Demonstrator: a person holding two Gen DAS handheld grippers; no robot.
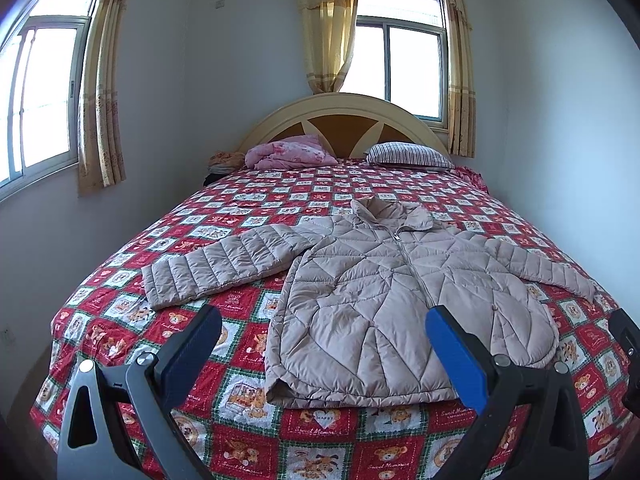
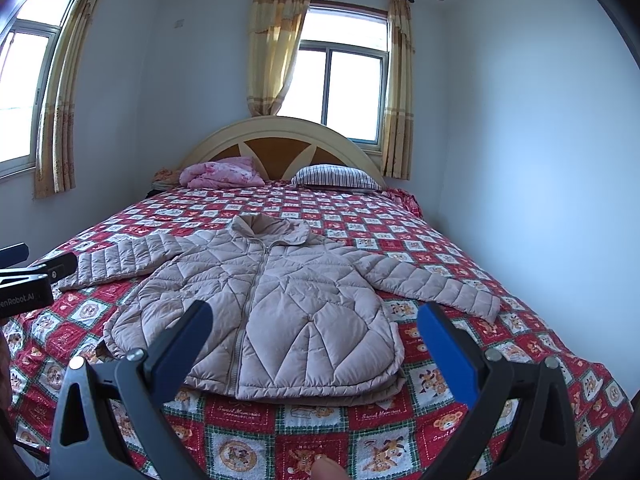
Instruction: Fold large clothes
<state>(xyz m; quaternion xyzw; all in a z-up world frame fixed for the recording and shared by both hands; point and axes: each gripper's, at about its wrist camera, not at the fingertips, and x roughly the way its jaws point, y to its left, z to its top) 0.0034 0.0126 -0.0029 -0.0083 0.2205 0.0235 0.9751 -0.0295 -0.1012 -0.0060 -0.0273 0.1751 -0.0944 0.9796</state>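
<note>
Left hand-held gripper (image 1: 322, 326) open | jacket (image 1: 384, 300) just ahead, flat on bed (image 1: 248, 196)

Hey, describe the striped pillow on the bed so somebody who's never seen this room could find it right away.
Start at the big bed with the red checked teddy-bear cover, and look to its far end under the arched cream headboard. Two soft things lie there side by side: a crumpled pink floral bundle and the striped pillow, nearer the plain wall. It alone has thin dark and white stripes and lies flat and smooth.
</note>
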